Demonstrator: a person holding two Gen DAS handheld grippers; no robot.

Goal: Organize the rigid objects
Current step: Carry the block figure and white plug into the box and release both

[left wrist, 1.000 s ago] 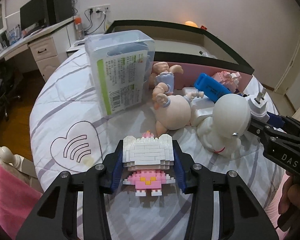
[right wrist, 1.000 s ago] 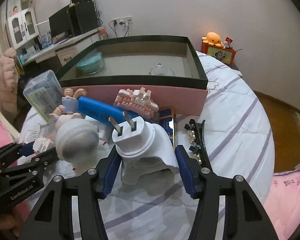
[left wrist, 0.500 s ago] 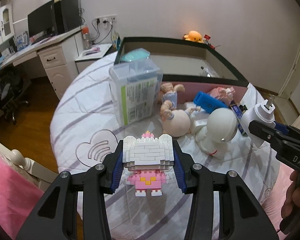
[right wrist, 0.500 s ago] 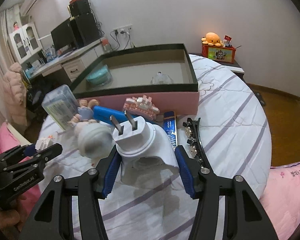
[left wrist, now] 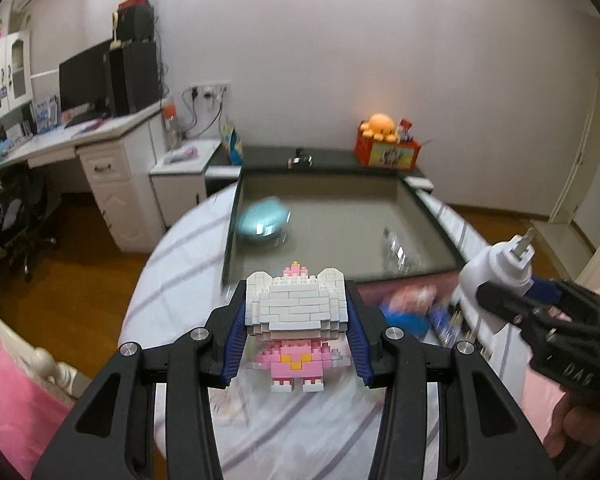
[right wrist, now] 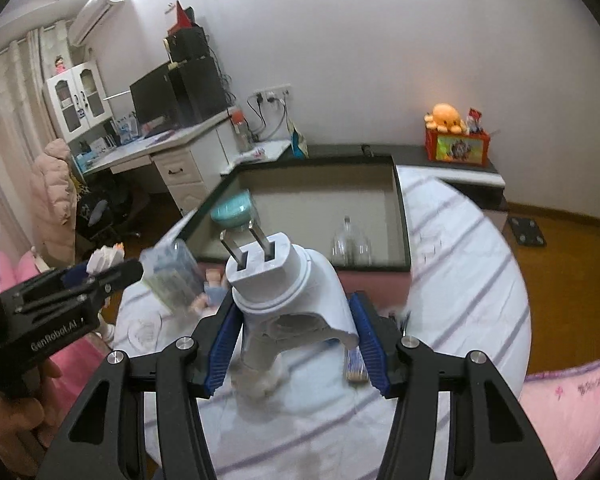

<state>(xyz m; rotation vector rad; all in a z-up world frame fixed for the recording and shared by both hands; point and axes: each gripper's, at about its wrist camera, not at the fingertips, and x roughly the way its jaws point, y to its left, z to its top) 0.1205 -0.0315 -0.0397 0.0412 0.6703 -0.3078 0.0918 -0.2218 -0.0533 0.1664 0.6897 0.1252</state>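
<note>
My left gripper (left wrist: 296,340) is shut on a white and pink brick figure (left wrist: 296,324) and holds it high above the bed, short of the open storage box (left wrist: 340,168). My right gripper (right wrist: 292,340) is shut on a white plug-in device (right wrist: 292,292) with two metal prongs, also held up short of the box (right wrist: 398,200). The box holds a teal round case (left wrist: 262,222) and a clear glass item (left wrist: 398,254). The right gripper and its plug device show at the right of the left wrist view (left wrist: 500,276).
Below lie a clear plastic container (right wrist: 172,276), a doll (right wrist: 210,292), a blue item (left wrist: 404,318) and a pink brick piece (left wrist: 414,294) on the striped white bedsheet (right wrist: 460,280). A desk (left wrist: 80,148) stands at left; an orange plush (left wrist: 380,124) sits behind the box.
Both grippers have risen and tilted toward the box with their objects held. The toys on the bed have dropped low in view and the box interior now shows.
</note>
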